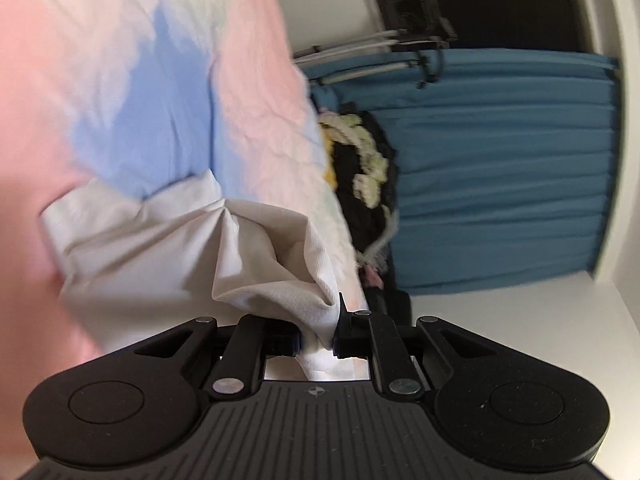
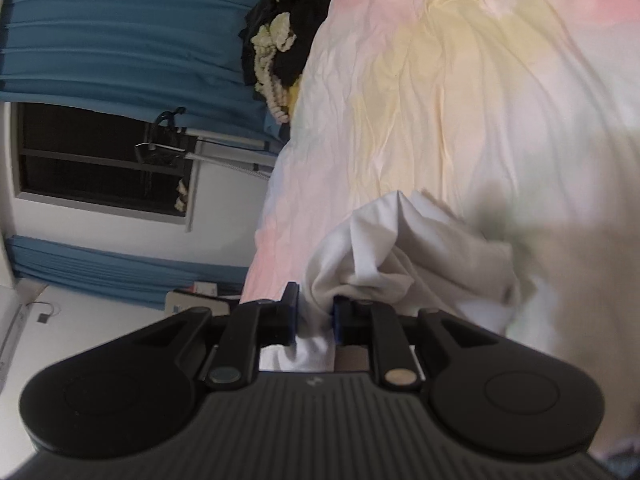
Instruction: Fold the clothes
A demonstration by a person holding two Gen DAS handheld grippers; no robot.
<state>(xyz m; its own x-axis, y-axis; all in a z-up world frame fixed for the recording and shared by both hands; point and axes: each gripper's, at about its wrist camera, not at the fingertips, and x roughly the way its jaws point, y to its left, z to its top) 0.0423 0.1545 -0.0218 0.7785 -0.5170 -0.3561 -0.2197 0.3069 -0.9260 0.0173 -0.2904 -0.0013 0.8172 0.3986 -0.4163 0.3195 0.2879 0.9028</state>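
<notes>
My left claw (image 1: 318,334) is clamped on a bunched fold of the white garment (image 1: 160,240). My right claw (image 2: 316,320) grips another fold likewise. The garment hangs over the pastel bed (image 2: 460,80). Dark clothes (image 2: 288,40) lie at the bed's edge, near the blue curtain (image 1: 500,160).

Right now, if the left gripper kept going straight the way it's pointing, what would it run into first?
The left gripper is shut on the white garment, so that bunched cloth is directly ahead of it. Past the cloth, the line seems to meet the pastel bedsheet, though blur and fisheye leave the depth uncertain.
</notes>
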